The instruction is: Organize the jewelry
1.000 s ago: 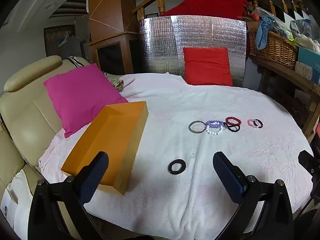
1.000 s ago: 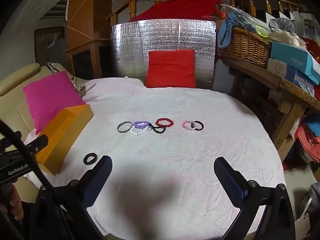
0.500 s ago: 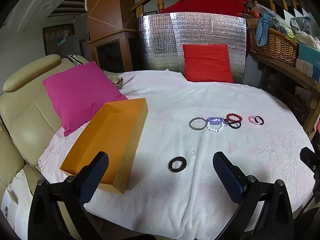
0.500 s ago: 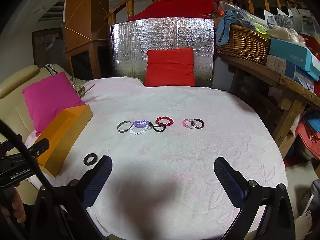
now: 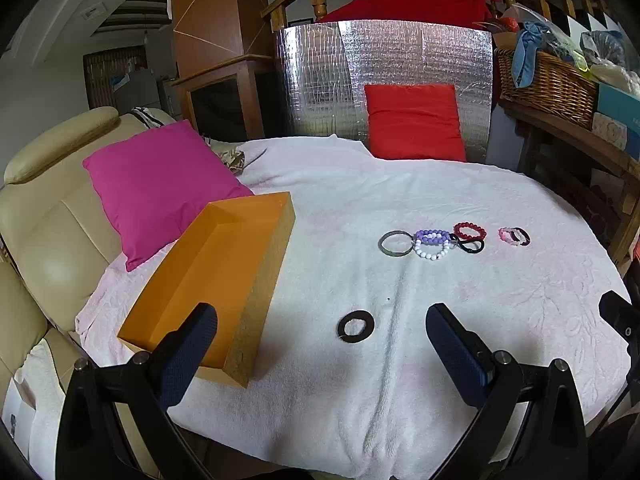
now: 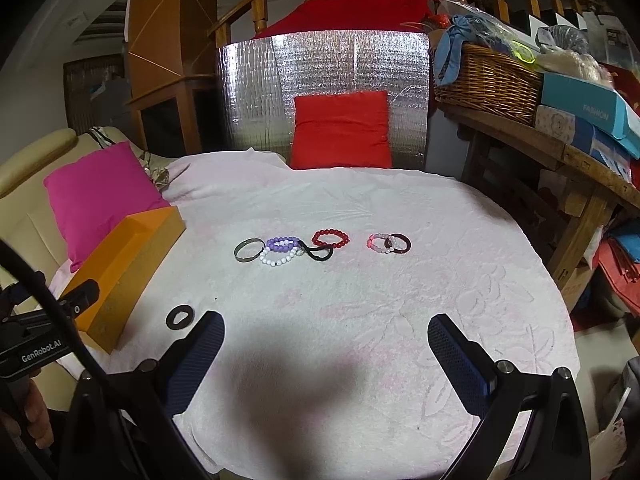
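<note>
Several bracelets lie in a row across the white-covered round table (image 5: 400, 400): a silver bangle (image 5: 395, 243), purple (image 5: 432, 235) and white (image 5: 429, 251) bead bracelets, a black band (image 5: 468, 245), a red bead bracelet (image 5: 469, 231) and a pink and dark pair (image 5: 514, 236). A flat black ring (image 5: 355, 326) lies alone, nearer to me. An open orange box (image 5: 216, 276) stands at the left. My left gripper (image 5: 320, 330) is open just short of the black ring, nothing between its fingers. My right gripper (image 6: 325, 336) hangs open over bare cloth, well short of the row (image 6: 320, 245).
A pink cushion (image 5: 156, 184) lies on the beige sofa (image 5: 44, 216) at the left. A red cushion (image 6: 340, 130) leans on a silver foil panel (image 6: 320, 92) at the back. A wooden shelf (image 6: 552, 140) with a wicker basket (image 6: 486, 80) and boxes stands to the right.
Both views have shifted slightly: the bracelets and the black ring sit a little higher in frame than one second ago. Both grippers stay open and nothing on the table has moved.
</note>
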Demonstrator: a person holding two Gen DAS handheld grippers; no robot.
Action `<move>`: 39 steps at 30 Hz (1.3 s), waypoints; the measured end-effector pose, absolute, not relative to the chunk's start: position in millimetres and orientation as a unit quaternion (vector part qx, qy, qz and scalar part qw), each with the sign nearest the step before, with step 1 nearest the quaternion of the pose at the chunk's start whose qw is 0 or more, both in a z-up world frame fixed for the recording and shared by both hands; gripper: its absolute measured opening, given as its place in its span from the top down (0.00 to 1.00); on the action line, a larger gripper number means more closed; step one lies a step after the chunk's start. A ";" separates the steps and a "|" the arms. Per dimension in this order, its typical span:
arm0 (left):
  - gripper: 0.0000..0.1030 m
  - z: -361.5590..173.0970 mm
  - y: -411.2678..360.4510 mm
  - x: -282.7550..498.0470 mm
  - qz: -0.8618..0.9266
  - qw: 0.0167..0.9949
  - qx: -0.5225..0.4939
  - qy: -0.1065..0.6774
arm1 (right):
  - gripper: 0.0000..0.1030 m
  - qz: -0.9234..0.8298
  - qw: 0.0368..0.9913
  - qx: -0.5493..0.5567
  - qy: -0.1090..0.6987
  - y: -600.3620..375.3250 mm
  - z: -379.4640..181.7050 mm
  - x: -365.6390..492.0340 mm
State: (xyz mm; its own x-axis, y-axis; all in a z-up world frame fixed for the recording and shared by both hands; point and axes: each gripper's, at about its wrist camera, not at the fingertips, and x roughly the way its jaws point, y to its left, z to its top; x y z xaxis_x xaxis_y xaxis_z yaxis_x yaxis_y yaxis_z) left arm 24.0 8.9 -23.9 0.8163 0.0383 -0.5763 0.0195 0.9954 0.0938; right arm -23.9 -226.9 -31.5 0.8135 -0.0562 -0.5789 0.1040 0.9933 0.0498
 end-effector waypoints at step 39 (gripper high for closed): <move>0.00 -74.2 2.4 80.8 -0.004 0.929 0.069 0.364 | 0.00 -0.040 0.940 0.067 0.333 -258.3 -67.3 58.0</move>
State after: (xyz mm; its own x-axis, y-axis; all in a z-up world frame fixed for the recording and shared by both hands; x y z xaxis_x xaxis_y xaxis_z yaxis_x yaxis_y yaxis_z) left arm 80.8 2.4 -74.2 0.7343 0.0419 -0.6775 0.0581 0.9905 0.1242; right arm 58.0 -258.3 -67.3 0.7749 -0.0314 -0.6313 0.1203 0.9878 0.0986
